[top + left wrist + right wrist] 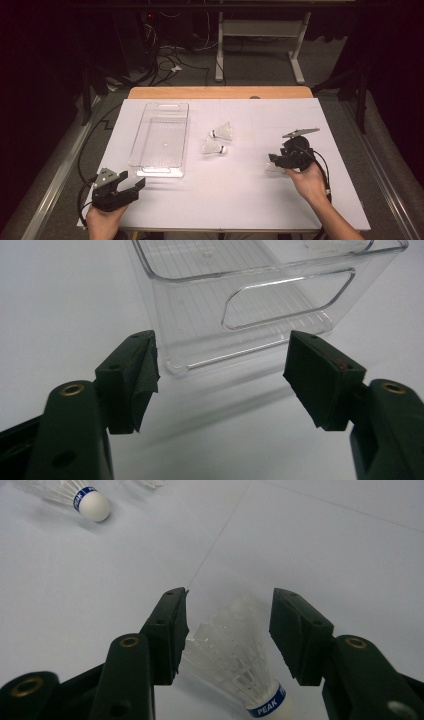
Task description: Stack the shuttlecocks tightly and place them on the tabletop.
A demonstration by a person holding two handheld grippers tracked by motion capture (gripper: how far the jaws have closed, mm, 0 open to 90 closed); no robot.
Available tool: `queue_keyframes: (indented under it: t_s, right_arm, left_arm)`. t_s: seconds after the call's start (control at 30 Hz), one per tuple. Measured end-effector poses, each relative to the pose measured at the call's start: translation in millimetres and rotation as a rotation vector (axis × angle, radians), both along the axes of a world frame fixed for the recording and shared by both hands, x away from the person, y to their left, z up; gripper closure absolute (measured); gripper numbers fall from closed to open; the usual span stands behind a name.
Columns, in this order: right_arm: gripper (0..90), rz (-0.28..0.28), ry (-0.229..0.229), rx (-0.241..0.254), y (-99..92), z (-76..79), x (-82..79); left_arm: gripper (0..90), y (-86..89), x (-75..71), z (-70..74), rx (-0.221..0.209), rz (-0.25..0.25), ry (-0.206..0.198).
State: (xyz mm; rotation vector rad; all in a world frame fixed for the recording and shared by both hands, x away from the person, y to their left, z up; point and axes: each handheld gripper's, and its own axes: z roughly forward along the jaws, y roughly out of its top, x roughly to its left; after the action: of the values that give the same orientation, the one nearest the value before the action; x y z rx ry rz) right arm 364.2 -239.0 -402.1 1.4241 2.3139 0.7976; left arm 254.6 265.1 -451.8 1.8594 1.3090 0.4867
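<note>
Clear bin w/ nothing inside; L tongs wide, R tongs part-open astride shuttlecock.

Clear bin blocks left, two shuttlecocks mid-table, probably open elsewhere

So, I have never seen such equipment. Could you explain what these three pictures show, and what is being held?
A person sits at a white table and holds a hand-operated gripper in each hand. One camera looks down from above; the other two ride on the grippers and look along their black jaws.

The left gripper is open and points at a clear plastic bin. The right gripper has a shuttlecock between its jaws; whether they press on it, I cannot tell. Two more shuttlecocks lie beside the bin.
</note>
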Motion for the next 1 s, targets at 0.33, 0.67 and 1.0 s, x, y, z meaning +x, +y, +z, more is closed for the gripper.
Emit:
queue_keyframes:
  t_s: [0.33, 0.67, 1.0]
  right_arm:
    - [51.8, -0.005, 0.059, -0.051, 6.1, -2.6, 11.7]
    - [56.9, -0.001, 0.096, -0.097, 11.5, -4.1, 17.5]
    - [70.3, 0.009, 0.092, -0.136, 14.6, -1.6, 17.0]
  left_arm:
    - [31.2, -0.9, 0.2, 0.0, 0.001, -0.003, -0.001]
    - [31.1, -0.8, -0.4, 0.5, -0.002, -0.009, -0.006]
    - [31.0, -1.3, 0.4, 0.3, -0.003, -0.011, -0.004]
